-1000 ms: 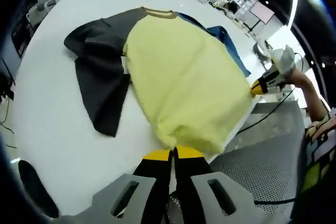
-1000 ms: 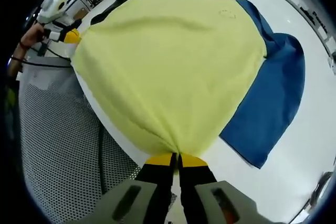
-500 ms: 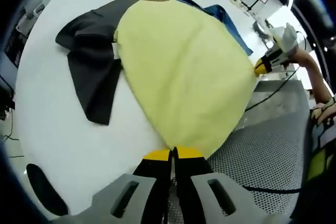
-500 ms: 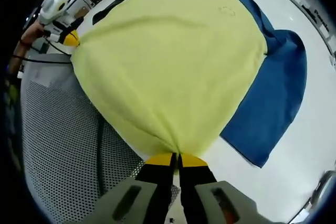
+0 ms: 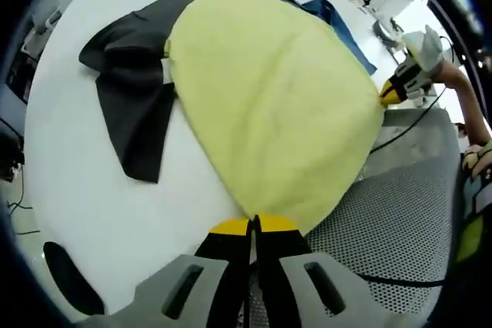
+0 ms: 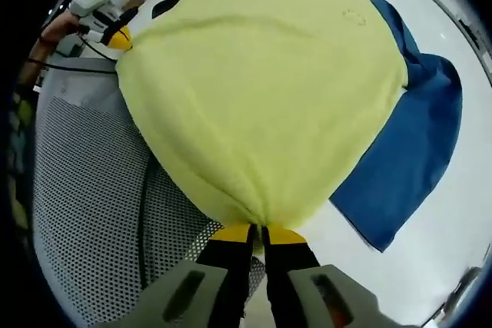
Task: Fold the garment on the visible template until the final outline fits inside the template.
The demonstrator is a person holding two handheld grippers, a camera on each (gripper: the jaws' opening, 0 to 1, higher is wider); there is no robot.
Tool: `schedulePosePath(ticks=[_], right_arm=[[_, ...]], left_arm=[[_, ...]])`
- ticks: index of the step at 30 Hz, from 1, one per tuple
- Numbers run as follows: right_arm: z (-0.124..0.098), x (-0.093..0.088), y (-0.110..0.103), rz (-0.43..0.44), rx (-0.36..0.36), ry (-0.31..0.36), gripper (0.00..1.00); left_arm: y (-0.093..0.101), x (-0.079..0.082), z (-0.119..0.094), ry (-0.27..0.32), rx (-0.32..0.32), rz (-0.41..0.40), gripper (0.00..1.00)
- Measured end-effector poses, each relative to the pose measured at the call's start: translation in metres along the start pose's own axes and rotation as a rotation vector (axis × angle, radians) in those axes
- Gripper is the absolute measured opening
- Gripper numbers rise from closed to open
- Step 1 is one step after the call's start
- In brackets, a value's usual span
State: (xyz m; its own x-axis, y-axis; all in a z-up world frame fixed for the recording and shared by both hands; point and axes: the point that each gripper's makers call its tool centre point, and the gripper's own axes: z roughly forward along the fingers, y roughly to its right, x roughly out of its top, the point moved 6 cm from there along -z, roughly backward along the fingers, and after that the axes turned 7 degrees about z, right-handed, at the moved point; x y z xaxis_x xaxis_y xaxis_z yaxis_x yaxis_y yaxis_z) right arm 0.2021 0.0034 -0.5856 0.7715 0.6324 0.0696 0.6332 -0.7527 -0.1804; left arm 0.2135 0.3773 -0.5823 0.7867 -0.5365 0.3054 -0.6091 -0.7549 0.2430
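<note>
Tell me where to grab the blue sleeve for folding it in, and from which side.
Grip the blue sleeve at its free cuff end, the lowest corner lying flat on the white table, coming from the open table side beyond it. It spreads outward from the yellow shirt body, so the cuff is the loose end. The right gripper is shut on the hem, as is the left gripper.

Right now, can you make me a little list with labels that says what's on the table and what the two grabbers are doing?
shirt: yellow body, hem stretched out past the table edge
sleeves: dark grey and blue, both flat on the table
table: white
left gripper: fingers shut on one hem corner
right gripper: fingers shut on the other hem corner
floor: grey dotted mat
</note>
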Motion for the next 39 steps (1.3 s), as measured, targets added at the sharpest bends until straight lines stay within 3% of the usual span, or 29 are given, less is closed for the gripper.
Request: schedulePosePath(ticks=[8,10,13,16,22,26,39], right_arm=[[-0.014,-0.011,-0.008,-0.029,0.023,-0.022,0.08],[-0.021,-0.008,-0.007,0.001,0.026,0.026,0.08],[-0.030,-0.002,0.005,0.028,-0.030,0.102,0.10],[-0.032,-0.002,0.014,0.077,-0.061,0.120,0.08],[-0.035,0.002,0.038,0.149,-0.143,0.217,0.12],[-0.035,0.006,0.053,0.115,-0.187,0.261,0.14],[-0.023,0.020,0.076,0.015,-0.184,0.288,0.19]], left_arm=[[0.004,0.002,-0.009,0.053,0.015,0.032,0.01],[0.006,0.005,-0.012,0.080,0.018,0.029,0.01],[0.004,0.014,-0.018,0.166,0.044,0.036,0.06],[0.002,0.019,-0.024,0.219,0.069,0.103,0.16],[0.000,0.035,-0.033,0.324,0.110,0.149,0.17],[0.003,0.042,-0.031,0.339,0.104,0.181,0.21],[0.009,0.060,-0.022,0.418,0.091,0.232,0.25]])
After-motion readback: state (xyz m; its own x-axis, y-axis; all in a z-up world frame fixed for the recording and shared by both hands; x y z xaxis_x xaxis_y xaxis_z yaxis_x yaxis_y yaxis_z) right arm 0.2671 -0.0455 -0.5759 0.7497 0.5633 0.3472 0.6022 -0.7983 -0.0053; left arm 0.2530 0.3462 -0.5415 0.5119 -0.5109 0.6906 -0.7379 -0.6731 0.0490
